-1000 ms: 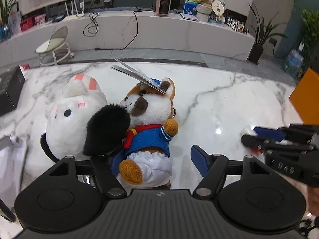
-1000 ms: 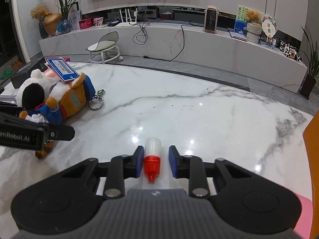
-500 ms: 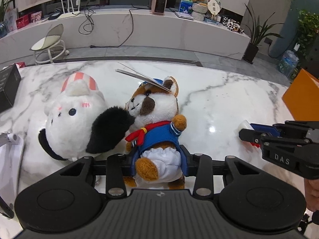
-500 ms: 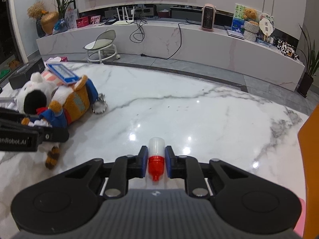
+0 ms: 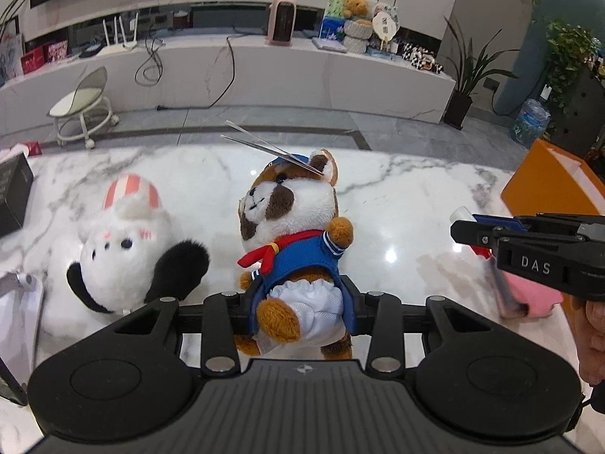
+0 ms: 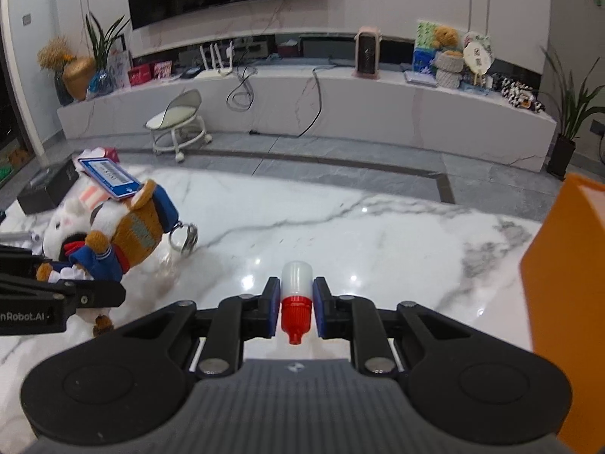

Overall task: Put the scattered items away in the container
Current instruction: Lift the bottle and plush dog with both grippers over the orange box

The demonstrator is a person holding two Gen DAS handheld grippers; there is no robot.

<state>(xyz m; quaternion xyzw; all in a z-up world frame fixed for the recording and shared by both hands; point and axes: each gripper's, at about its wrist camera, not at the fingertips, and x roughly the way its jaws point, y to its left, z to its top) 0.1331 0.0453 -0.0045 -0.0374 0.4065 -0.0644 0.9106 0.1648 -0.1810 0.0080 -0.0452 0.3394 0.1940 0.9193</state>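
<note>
While the left gripper [image 5: 300,312] is clamped on the lower body of the brown-and-white plush dog in a blue sailor jacket [image 5: 295,242], the toy sits directly between its blue pads, head pointing toward 12 o'clock with a flat card tag [image 5: 270,145] above it. A white plush rabbit with black ears and a pink striped cap [image 5: 124,242] lies at 10 o'clock, just beside the dog on the white marble table [image 5: 397,204]. The right gripper [image 6: 297,304] is closed on a small white bottle with a red cap [image 6: 297,295], cap toward the camera. The orange box [image 6: 567,302] stands at 3 o'clock of it.
</note>
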